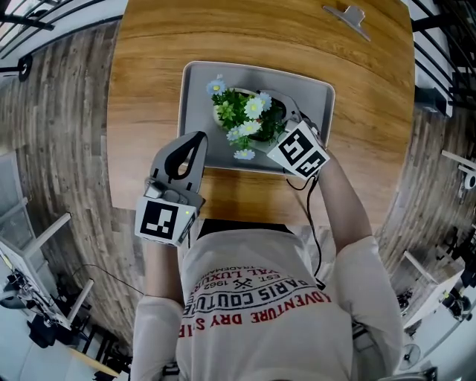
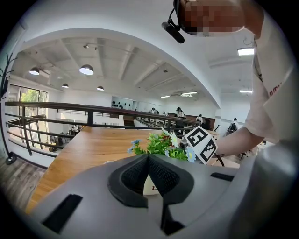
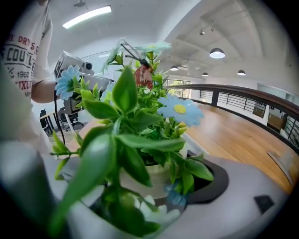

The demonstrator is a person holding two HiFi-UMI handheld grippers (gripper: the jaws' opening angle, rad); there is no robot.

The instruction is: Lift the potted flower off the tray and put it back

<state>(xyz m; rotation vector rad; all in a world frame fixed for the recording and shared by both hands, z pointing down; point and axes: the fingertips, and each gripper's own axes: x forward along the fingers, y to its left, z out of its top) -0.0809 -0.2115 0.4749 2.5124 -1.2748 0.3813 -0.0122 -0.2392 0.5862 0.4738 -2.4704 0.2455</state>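
Observation:
The potted flower (image 1: 245, 113), a white pot of green leaves with pale blue and white blooms, stands in the grey tray (image 1: 197, 82) on the wooden table. My right gripper (image 1: 280, 121) reaches in from the front right with its jaws closed around the pot. In the right gripper view the pot and leaves (image 3: 140, 116) fill the space between the jaws of that gripper (image 3: 149, 182). My left gripper (image 1: 197, 141) hovers at the tray's front left corner, shut and holding nothing. In the left gripper view its pads (image 2: 135, 175) meet, with the flower (image 2: 161, 144) beyond them.
The round-cornered wooden table (image 1: 260, 33) carries a small metal clip (image 1: 348, 15) at its far right edge. Black railings (image 1: 439, 67) flank the table over a plank floor. Desks and chairs stand at the lower left and right.

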